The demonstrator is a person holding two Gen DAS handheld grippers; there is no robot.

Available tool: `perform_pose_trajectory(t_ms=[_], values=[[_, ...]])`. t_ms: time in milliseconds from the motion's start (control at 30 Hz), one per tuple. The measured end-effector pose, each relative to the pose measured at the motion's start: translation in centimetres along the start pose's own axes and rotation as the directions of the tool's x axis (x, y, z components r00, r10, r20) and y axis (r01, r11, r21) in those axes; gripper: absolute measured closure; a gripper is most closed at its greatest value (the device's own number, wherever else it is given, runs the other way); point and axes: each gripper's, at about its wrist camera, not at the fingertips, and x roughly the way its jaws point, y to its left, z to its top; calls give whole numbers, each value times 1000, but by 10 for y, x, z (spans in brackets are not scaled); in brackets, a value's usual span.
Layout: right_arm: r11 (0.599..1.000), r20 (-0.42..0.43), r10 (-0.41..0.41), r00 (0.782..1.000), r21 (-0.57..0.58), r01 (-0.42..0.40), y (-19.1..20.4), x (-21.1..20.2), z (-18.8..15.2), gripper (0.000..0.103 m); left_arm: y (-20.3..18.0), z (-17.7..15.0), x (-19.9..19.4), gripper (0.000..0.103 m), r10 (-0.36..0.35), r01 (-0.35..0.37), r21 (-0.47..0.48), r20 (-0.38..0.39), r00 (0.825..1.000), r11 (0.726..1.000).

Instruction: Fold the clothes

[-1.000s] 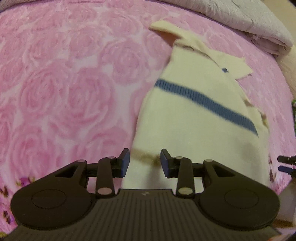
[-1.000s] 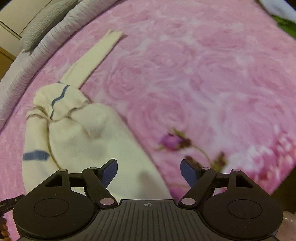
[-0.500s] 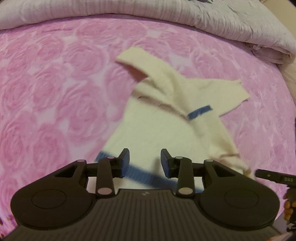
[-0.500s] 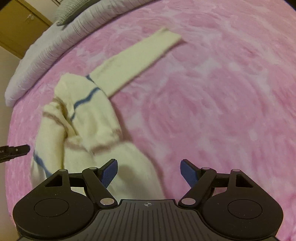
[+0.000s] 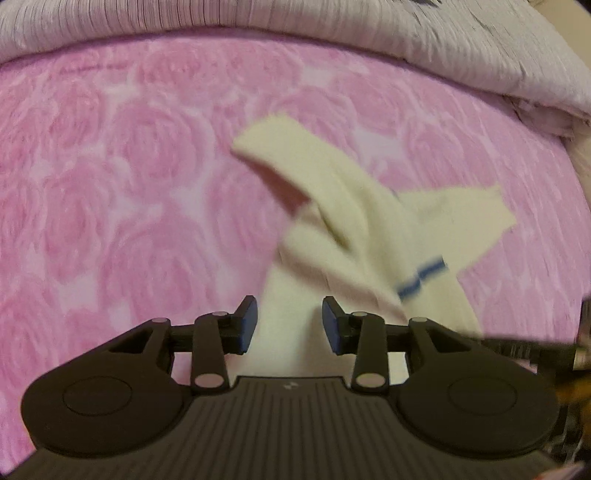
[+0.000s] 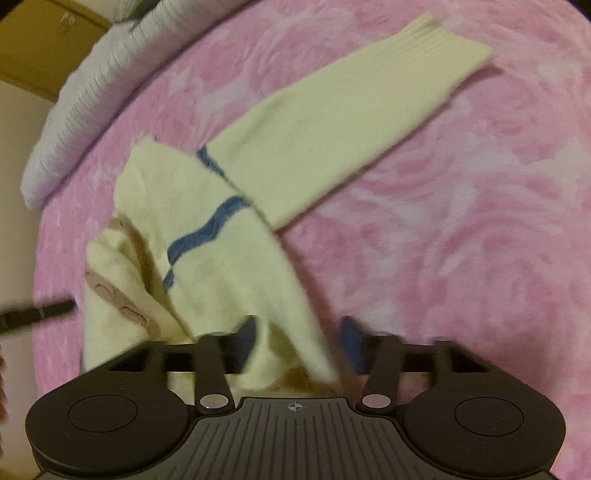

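So the cream knit sweater with thin blue stripes (image 6: 229, 258) is lying bunched up on the pink rose-patterned bedspread (image 6: 461, 221), with one long sleeve (image 6: 332, 122) stretched flat toward the top right in the right wrist view, ribbed cuff and all. There's also a tan patterned band on the crumpled part at the left, but it's too smeared to tell what the pattern is. The right gripper (image 6: 299, 343) is down at the near edge of the sweater and its jaws are closing with a fold of the cream knit between them; the blue pads are blurry enough that I honestly can't tell if they're pressing the fabric, and the gripper body hides the sweater's lowest edge. A thin dark bar pokes in from the left edge of that view, cut off, can't say what it is. Over in the left wrist view, the left gripper (image 5: 289, 325) sits above the sweater body with its jaws opening; cloth shows in the gap but the pads look clear of it, so nothing's grasped there. From that side the sleeves cross over each other and only a short bit of blue stripe (image 5: 423, 278) shows, pretty blurred. A rumpled pale grey striped quilt (image 5: 332, 29) runs along the far edge of the bed. At the right edge a dark blurry shape comes in, cut off by the frame.
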Motion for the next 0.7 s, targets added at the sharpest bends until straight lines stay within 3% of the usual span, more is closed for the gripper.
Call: perform_pose_trajectory(t_ms=[167, 300, 367, 400, 467, 500, 600, 667, 700], values=[[997, 14, 48, 999, 59, -49, -6, 3, 4, 67, 5, 37, 40, 63, -50, 50, -2, -59, 997, 999], [990, 15, 90, 996, 105, -91, -10, 6, 11, 60, 5, 51, 79, 61, -97, 96, -15, -168, 981, 995], [992, 9, 85, 996, 89, -86, -6, 9, 13, 60, 6, 49, 90, 64, -134, 131, -31, -192, 972, 991], [994, 6, 81, 997, 72, -82, -3, 10, 13, 61, 6, 46, 90, 70, -158, 154, -38, -185, 970, 987], [998, 6, 63, 998, 0, -63, 7, 10, 12, 67, 5, 40, 81, 86, -175, 174, -20, -136, 975, 984], [998, 10, 40, 999, -43, -39, 14, 9, 11, 95, 7, 36, 71, 89, -175, 174, -15, -95, 980, 985], [994, 120, -7, 993, -107, 20, 24, -17, 8, 97, 24, 28, 25, 91, -176, 179, -50, 60, 983, 983], [994, 264, -21, 964, -99, 49, 22, -61, 11, 97, 42, 20, -22, 92, -169, 190, -90, 205, 964, 978], [995, 329, -29, 944, -80, 58, 20, -85, 14, 97, 52, 15, -48, 92, -153, 189, -106, 283, 947, 976]])
